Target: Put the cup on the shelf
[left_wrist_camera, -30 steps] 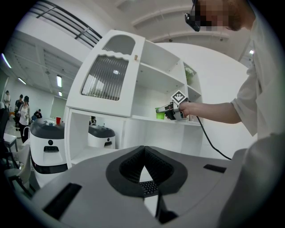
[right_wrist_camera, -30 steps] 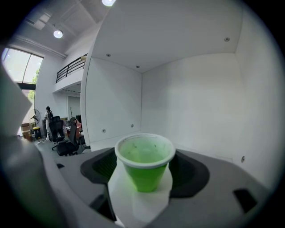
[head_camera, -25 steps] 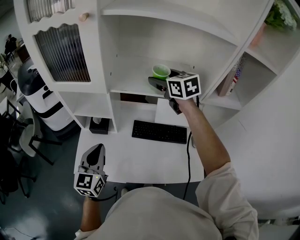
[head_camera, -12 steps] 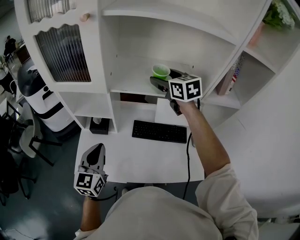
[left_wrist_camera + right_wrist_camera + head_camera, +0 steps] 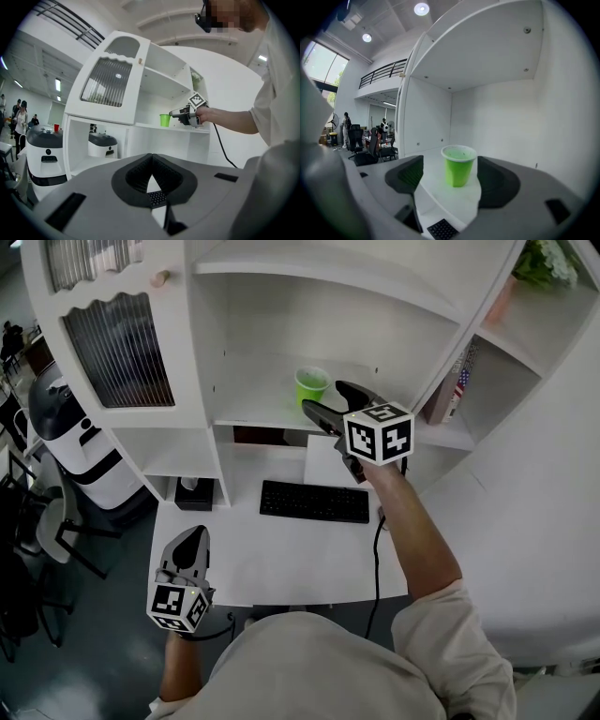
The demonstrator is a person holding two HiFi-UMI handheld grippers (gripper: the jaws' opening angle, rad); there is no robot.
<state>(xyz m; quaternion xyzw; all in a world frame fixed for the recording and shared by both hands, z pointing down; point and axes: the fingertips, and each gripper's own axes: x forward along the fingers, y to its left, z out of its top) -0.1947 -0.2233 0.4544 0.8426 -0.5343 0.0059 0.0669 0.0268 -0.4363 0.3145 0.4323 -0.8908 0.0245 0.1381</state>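
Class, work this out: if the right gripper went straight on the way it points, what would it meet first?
Most likely the green cup, upright on the shelf, centred ahead of the open fingers of the right gripper; the gap is hard to judge.

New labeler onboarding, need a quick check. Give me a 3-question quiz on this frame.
1. True or false: the right gripper is clamped on the cup.
2. Short answer: what does the cup stand on?
3. Fill in: the left gripper has its jaws ____.

Key:
1. False. Its jaws are apart and the cup stands free between them.
2. The shelf.
3. Together, with nothing in them.
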